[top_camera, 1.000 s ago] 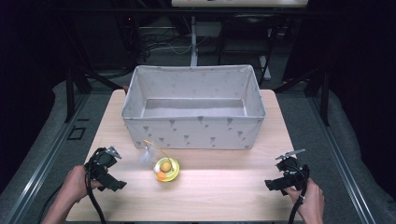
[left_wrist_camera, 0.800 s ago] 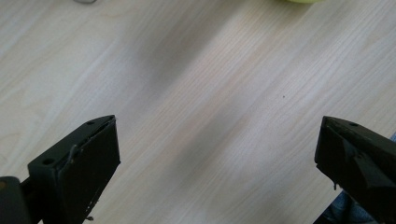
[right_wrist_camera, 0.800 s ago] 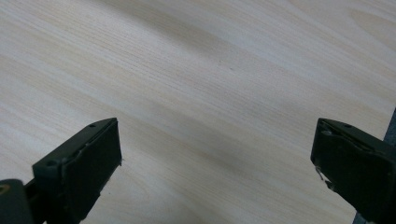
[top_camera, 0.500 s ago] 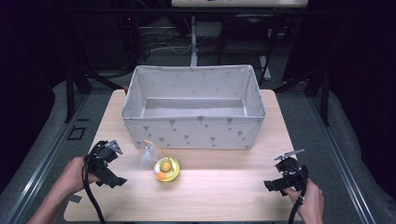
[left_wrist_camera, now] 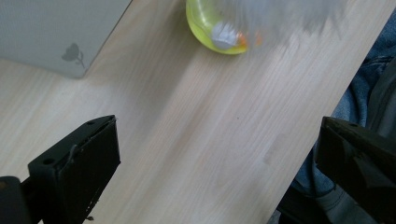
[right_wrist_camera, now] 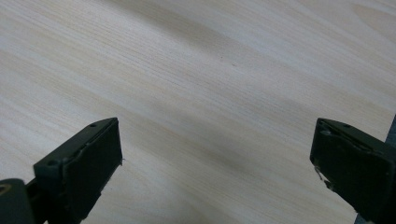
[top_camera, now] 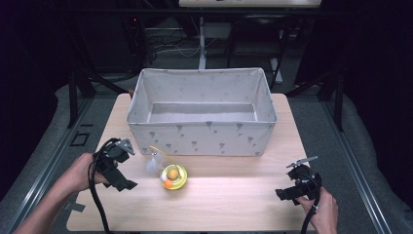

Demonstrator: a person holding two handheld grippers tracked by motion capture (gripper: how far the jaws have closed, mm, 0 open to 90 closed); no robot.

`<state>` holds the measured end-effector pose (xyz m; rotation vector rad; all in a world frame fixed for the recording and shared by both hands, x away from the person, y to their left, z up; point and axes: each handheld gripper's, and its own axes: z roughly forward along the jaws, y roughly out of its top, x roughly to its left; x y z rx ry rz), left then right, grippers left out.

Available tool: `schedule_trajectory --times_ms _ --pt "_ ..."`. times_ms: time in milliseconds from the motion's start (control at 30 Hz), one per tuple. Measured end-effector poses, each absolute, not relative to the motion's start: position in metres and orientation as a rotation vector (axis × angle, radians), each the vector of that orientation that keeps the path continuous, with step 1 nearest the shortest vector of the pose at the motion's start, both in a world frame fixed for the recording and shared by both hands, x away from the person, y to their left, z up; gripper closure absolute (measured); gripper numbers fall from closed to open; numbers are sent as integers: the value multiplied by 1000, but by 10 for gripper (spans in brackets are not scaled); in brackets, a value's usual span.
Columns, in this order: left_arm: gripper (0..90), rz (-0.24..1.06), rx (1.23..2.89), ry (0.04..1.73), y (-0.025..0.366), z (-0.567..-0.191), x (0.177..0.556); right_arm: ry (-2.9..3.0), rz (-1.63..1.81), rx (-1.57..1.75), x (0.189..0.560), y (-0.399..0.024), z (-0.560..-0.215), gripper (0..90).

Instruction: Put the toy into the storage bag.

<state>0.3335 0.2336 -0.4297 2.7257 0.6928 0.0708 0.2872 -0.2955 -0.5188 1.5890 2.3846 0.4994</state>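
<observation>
The fabric bin (top_camera: 202, 117) fills the wooden table's (top_camera: 234, 195) far half, leaving bare wood along the near edge. A round yellow toy (top_camera: 173, 177), feather (top_camera: 153, 163) slanting toward the bin, sits just before it, between the left gripper (top_camera: 122, 168) and right gripper (top_camera: 287, 190), both released.

Yellow toy (top_camera: 174, 177): round translucent yellow dish or ring holding an orange ball, a pale feathery tuft and a thin wire arching off its upper left. Lies flat on the table just in front of the bin (top_camera: 201, 140), near the bin's left front corner, apart from its wall. Bin: grey fabric, small printed motifs, upright, open-topped.
</observation>
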Motion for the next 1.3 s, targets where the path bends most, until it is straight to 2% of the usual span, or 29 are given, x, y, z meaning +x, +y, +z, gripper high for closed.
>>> schedule_trajectory --times_ms 1033,1300 --pt "29 121 2785 475 183 -373 348 2402 509 1593 287 -296 -521 23" --pt "72 124 2790 425 168 -366 351 2414 489 1585 288 -295 -521 24"
